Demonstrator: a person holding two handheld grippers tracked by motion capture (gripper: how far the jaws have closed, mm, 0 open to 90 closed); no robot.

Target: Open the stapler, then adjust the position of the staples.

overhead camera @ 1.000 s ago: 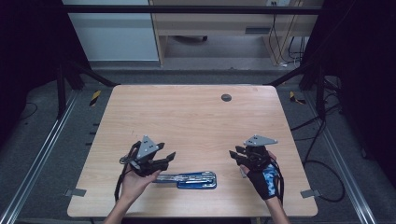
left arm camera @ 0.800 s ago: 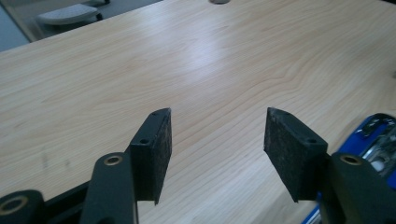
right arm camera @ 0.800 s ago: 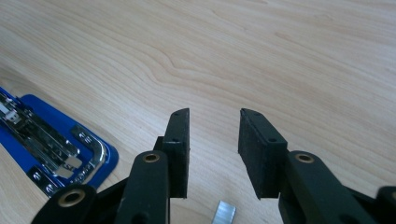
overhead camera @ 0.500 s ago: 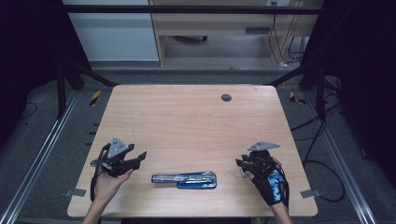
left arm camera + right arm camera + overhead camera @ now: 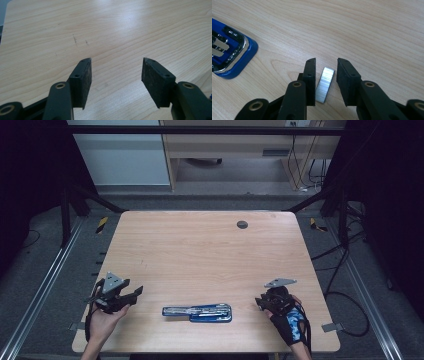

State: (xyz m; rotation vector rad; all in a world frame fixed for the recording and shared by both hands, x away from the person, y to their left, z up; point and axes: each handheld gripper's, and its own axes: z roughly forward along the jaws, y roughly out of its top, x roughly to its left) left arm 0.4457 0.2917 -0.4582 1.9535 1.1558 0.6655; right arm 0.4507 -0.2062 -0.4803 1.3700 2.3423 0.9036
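The right gripper (image 5: pixel 325 82), jaws just closing but not yet pinching, is straddling a thin silver staple strip (image 5: pixel 325 85) lying on the wooden desk (image 5: pixel 200 255) at three o'clock from the opened blue stapler (image 5: pixel 197 312); light, brittle and slippery, it likely wants gentle pressure on its long sides.

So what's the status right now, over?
Left gripper open over bare table. Right gripper closing around a strip of staples, not yet pinching it. Open blue stapler lies between the hands. Nothing in the way.

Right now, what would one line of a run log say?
right tongs: closing around staple strip, not yet gripping | left tongs: open, nothing between | stapler: lying open on table
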